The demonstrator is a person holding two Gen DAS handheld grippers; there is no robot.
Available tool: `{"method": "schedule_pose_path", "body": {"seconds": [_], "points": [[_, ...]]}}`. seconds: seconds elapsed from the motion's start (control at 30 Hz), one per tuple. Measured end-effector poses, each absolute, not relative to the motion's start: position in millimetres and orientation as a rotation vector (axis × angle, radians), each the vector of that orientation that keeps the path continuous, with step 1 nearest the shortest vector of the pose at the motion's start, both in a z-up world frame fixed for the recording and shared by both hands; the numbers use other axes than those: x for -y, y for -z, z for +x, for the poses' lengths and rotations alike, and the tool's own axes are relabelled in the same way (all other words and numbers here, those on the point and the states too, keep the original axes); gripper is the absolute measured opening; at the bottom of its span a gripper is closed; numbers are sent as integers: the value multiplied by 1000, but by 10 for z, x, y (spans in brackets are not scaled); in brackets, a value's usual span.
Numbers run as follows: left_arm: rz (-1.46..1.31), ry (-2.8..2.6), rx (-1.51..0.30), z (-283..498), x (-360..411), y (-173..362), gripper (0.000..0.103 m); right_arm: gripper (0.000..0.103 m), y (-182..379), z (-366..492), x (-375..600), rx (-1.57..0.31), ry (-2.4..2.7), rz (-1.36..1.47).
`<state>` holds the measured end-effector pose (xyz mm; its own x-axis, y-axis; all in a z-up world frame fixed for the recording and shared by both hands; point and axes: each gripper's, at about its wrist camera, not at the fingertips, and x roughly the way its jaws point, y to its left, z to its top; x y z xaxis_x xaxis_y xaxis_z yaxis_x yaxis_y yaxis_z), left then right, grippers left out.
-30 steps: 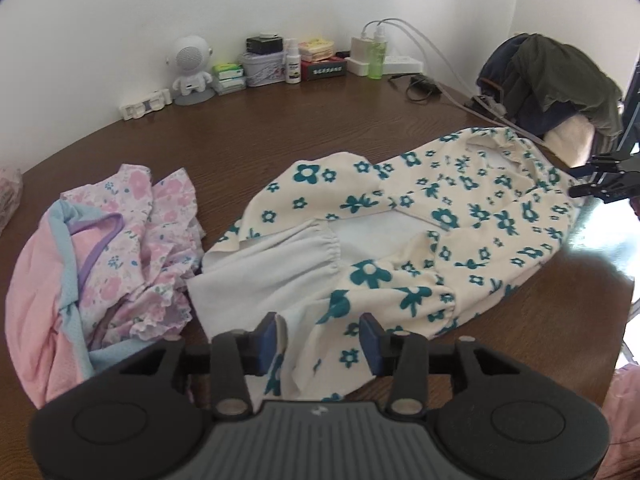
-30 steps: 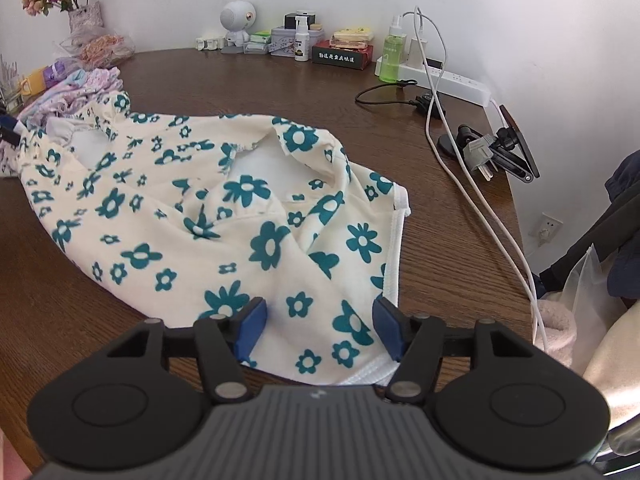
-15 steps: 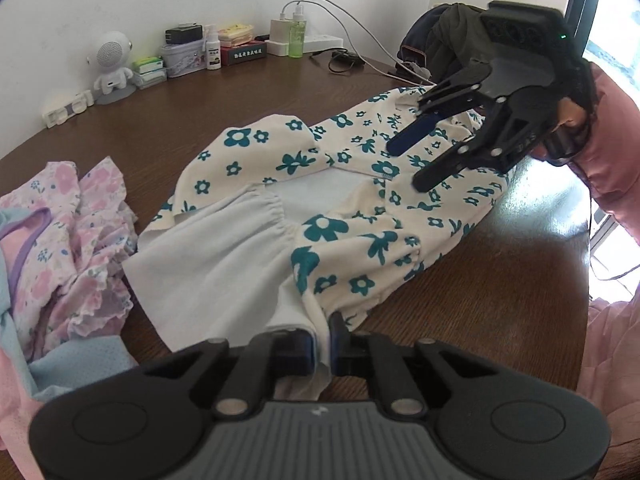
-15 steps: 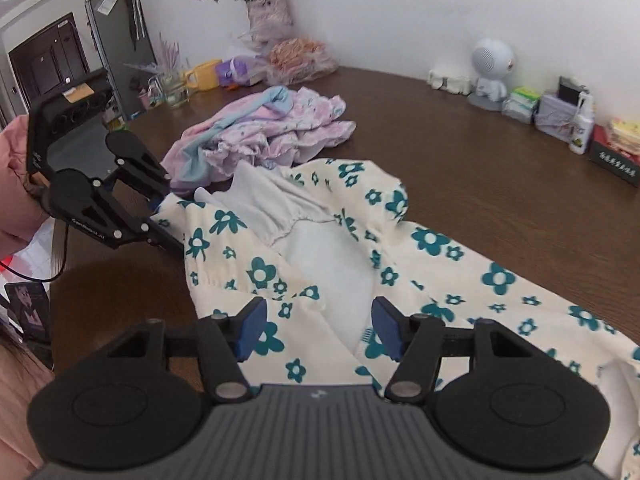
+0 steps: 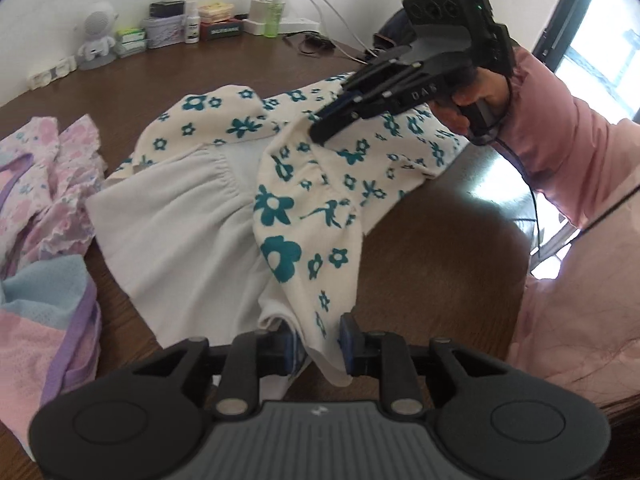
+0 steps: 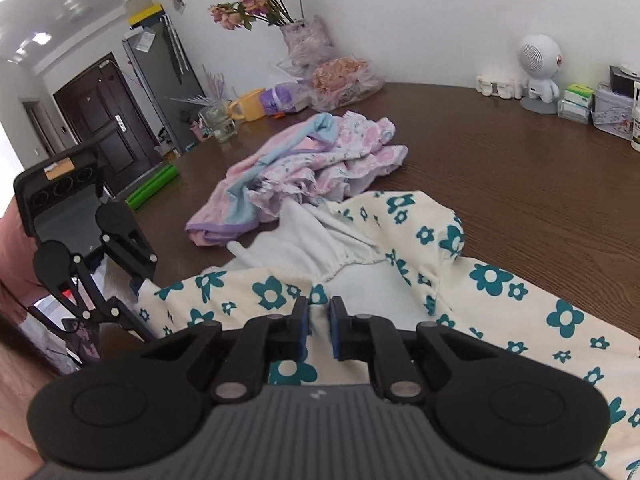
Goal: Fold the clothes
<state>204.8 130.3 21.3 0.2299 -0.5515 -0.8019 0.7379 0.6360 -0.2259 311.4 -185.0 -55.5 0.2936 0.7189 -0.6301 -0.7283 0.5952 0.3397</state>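
The left tongs (image 5: 316, 344) sit nearest in their own view, their blue pads set narrowly with the hem of the floral garment (image 5: 312, 208) hanging between them. The jaws have just been opening a little, and the cloth is still caught there; the right pad lies against the fabric. In the right wrist view, the right tongs (image 6: 319, 328) have just been closing and now stand almost together, pinching a fold of the same cream cloth with teal flowers (image 6: 460, 292).

That garment lies spread across the brown table (image 5: 420, 280), its white lining turned up toward the left tongs' side, and its far half runs away under the right tongs, which the left wrist view shows from outside (image 5: 320, 126) with their tips pressed into the cloth. A hand (image 5: 476, 96) in a pink sleeve (image 5: 560, 144) grips their handle.

Just beside the floral garment, to its left in the left wrist view, lies a crumpled pink and blue pile of clothes (image 5: 44, 208), touching it at the white edge.

Farther back along the wall stand a small white robot figure (image 5: 98, 36), some boxes and bottles (image 5: 192, 26), and a power strip with white cables (image 5: 288, 20). The right wrist view shows a vase of dried roses (image 6: 304, 36) at the table's far end.
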Motion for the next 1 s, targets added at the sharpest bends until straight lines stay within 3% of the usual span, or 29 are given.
{"method": "schedule_pose_path", "body": {"seconds": [0.1,0.13,0.17,0.27,0.47,0.53,0.57,0.67,0.73,0.8,0.9,1.0], "points": [[171,802,-988,2122,-1376,-223,24,13,834,3157,1759,-907,-957,-47],[176,762,-980,2144,-1381,-226,20,16,886,3152,1755,-913,-961,-43],[179,721,-983,2172,-1386,-226,8,20,936,3147,1751,-919,-966,-39],[165,642,-982,2263,-1395,-249,7,39,922,3083,1803,-907,-980,-23],[157,567,-939,2346,-1410,-354,8,54,798,2779,2163,-827,-913,13],[184,521,-961,2367,-1372,-307,15,54,768,2656,2371,-800,-856,31],[204,496,-976,2362,-1365,-269,23,54,757,2588,2510,-789,-819,48],[213,466,-976,2304,-1372,-253,30,54,716,2382,2903,-755,-717,95],[174,477,-924,2231,-1389,-386,41,54,661,2232,3158,-726,-650,118],[155,494,-841,2165,-1349,-575,58,57,591,2076,3414,-693,-582,135],[159,538,-746,2156,-1154,-827,74,62,533,1920,3733,-668,-450,97],[207,592,-738,2291,-858,-820,75,62,541,1874,4001,-680,-347,50]]}}
